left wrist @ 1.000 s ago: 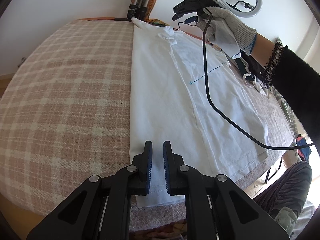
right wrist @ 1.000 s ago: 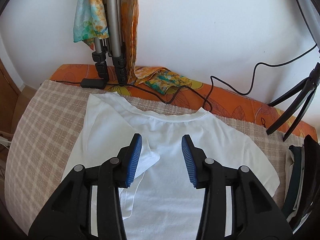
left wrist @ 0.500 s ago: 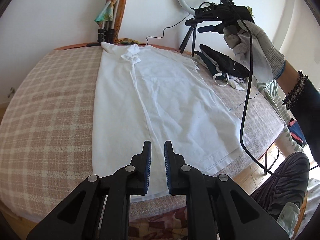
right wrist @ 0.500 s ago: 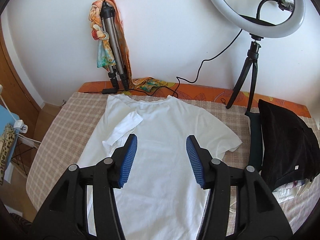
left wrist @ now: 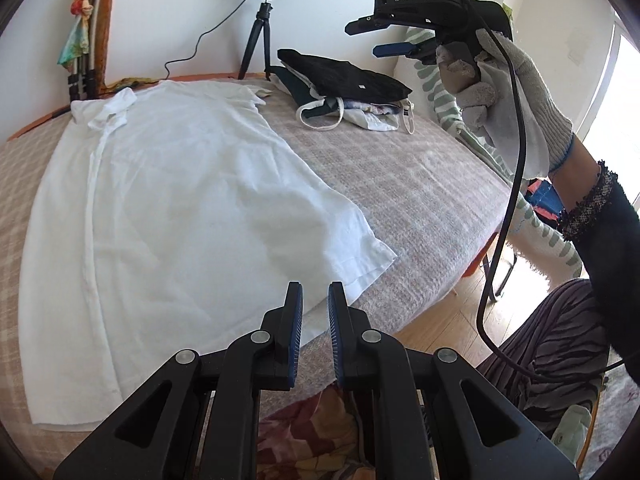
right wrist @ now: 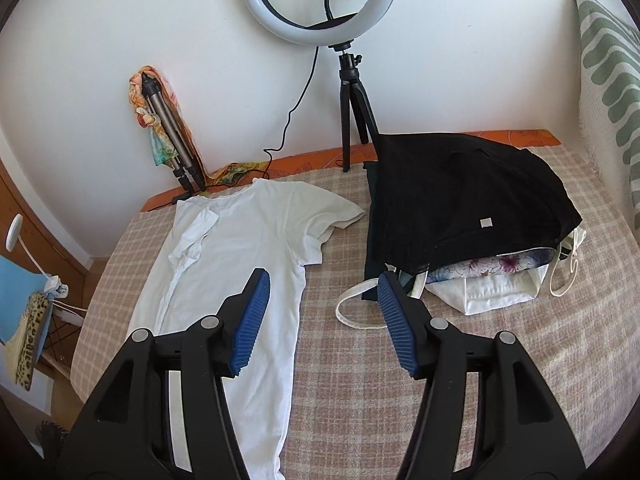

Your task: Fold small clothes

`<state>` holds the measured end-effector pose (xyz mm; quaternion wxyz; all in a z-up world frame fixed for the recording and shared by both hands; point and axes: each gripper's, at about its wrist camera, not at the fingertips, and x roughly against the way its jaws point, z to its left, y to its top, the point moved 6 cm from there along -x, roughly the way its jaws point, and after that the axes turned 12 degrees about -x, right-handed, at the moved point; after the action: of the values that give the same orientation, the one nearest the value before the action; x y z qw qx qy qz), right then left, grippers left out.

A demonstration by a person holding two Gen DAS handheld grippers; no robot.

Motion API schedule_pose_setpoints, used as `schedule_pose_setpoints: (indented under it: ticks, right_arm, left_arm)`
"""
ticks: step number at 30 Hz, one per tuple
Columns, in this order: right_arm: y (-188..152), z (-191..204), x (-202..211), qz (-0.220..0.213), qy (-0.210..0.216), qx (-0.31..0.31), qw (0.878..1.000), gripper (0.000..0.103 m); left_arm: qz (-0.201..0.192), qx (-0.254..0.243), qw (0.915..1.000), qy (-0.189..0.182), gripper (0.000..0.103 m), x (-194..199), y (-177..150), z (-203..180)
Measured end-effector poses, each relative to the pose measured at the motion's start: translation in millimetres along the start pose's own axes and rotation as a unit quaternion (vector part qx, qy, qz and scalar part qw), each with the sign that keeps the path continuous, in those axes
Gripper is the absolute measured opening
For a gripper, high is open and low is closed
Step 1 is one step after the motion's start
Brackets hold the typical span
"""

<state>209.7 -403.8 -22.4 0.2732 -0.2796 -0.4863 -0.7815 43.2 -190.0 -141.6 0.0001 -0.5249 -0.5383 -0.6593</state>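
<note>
A white T-shirt [left wrist: 180, 200] lies flat on the plaid bedcover [left wrist: 400, 184], collar toward the wall. In the right wrist view the T-shirt [right wrist: 232, 264] has its left sleeve folded inward and its right sleeve spread out. My left gripper [left wrist: 315, 292] hovers over the shirt's near hem corner at the bed edge, shut, with nothing between its pads. My right gripper [right wrist: 324, 278] hangs high above the bed between the shirt and a clothes pile; its jaws are opening and hold nothing. It also shows in the left wrist view as the right gripper [left wrist: 362, 39], held by a gloved hand [left wrist: 512, 104].
A pile of clothes topped by a black garment [right wrist: 460, 192] lies at the right of the bed. A ring light on a tripod [right wrist: 320, 0] and a folded tripod with a scarf [right wrist: 168, 136] stand at the wall. A black cable [left wrist: 504, 216] hangs from the right gripper.
Both grippers have swung right and pulled back from the shirt, the right one rising well above it. The right jaws have spread wider. The shirt has not moved.
</note>
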Motion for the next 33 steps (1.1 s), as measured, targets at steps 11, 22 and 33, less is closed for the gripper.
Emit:
schedule_pose_setpoints:
  ticks: [11, 22, 33]
  right_arm:
    - [-8, -39, -4, 0.01, -0.005, -0.021, 1.0, 0.06]
    - [-1, -45, -25, 0.024, 0.038, -0.062, 0.997, 0.06]
    - [-17, -19, -97, 0.101, 0.098, -0.107, 0.984, 0.06]
  left_arm:
    - [0.023, -0.062, 0.9973, -0.032, 0.038, -57, 27, -65]
    - [0.026, -0.093, 0.995, 0.026, 0.022, -82, 28, -56]
    - [-0.052, 0.076, 0.9955, -0.019, 0.003, -35, 33, -4]
